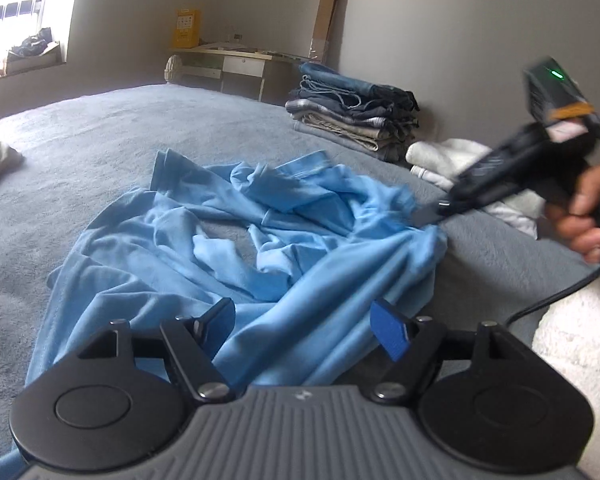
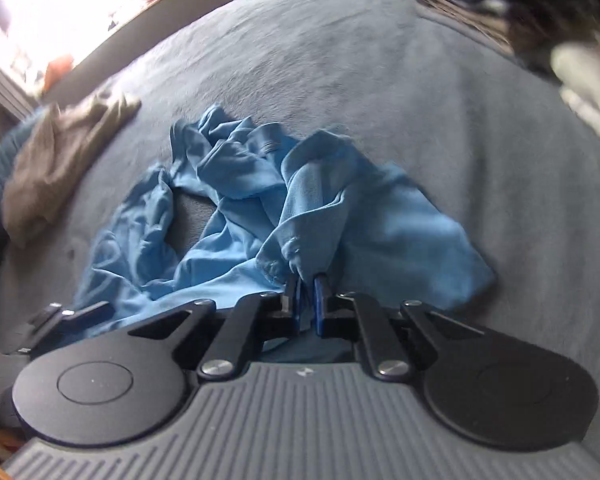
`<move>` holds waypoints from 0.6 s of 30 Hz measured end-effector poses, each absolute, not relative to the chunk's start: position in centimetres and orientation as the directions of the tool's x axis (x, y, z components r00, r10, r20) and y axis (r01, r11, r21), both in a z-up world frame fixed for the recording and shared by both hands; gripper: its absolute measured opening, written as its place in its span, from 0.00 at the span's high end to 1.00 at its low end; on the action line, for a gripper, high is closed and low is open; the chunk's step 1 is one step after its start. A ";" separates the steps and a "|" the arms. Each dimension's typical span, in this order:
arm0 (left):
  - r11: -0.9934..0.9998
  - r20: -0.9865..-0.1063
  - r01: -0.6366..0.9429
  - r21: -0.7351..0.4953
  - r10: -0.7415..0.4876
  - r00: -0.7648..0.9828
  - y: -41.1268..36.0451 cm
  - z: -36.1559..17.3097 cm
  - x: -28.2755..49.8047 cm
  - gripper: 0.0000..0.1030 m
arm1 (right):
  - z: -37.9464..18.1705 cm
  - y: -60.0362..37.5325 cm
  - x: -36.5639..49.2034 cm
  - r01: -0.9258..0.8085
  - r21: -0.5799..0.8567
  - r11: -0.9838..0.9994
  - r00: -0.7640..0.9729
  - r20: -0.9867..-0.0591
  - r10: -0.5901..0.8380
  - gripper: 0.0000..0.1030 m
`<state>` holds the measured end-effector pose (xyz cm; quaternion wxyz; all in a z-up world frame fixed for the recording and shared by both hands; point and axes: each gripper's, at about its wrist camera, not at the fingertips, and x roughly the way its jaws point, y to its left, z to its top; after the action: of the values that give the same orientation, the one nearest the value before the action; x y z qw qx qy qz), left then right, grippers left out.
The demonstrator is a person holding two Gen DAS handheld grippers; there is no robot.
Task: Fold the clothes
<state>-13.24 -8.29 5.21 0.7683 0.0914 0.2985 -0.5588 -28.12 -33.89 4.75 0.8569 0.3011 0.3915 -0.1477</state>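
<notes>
A crumpled light blue shirt [image 1: 228, 248] lies on the grey-blue bed cover [image 1: 100, 128]. My left gripper [image 1: 304, 326] stands open low over the shirt's near edge; loose cloth runs between its fingers, and the pads do not press it. In the left wrist view, my right gripper [image 1: 432, 214] comes in from the right, held by a hand [image 1: 584, 216], its tips on the shirt's right edge. The right wrist view shows that gripper [image 2: 306, 284] shut on a bunched fold of the blue shirt [image 2: 340, 208], which rises to the pads.
A stack of folded clothes [image 1: 352, 112] sits at the bed's far right by the wall, with a white garment [image 1: 452, 160] in front of it. A beige garment [image 2: 60, 160] lies at the left. A desk [image 1: 228, 64] stands behind the bed.
</notes>
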 end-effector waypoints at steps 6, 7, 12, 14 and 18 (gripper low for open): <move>0.266 -0.555 0.947 -0.183 -0.823 0.124 -9.6 5.6 -15.4 0.23 | 5.9 -34.4 -33.9 0.482 0.628 0.611 0.726 -0.677 0.122 0.95; 0.252 -0.559 0.951 -0.181 -0.822 0.112 -9.8 5.5 -15.9 0.23 | 5.8 -34.0 -34.3 0.469 0.648 0.600 0.728 -0.668 0.152 0.96; 0.223 -0.585 0.959 -0.175 -0.807 0.081 -9.4 5.2 -17.4 0.23 | 6.2 -32.0 -34.9 0.388 0.700 0.600 0.753 -0.616 0.232 0.96; 0.220 -0.596 0.960 -0.173 -0.799 0.075 -8.9 5.2 -17.7 0.23 | 6.5 -31.5 -34.8 0.354 0.718 0.600 0.765 -0.591 0.256 0.95; 0.226 -0.615 0.950 -0.216 -0.787 0.048 -7.3 5.1 -17.7 0.23 | 7.0 -30.3 -34.1 0.283 0.727 0.626 0.735 -0.584 0.345 0.95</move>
<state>-17.75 -7.26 5.14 0.7129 0.1255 0.3241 -0.6091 -34.14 -30.33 6.99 0.8249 0.4322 0.3638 0.0188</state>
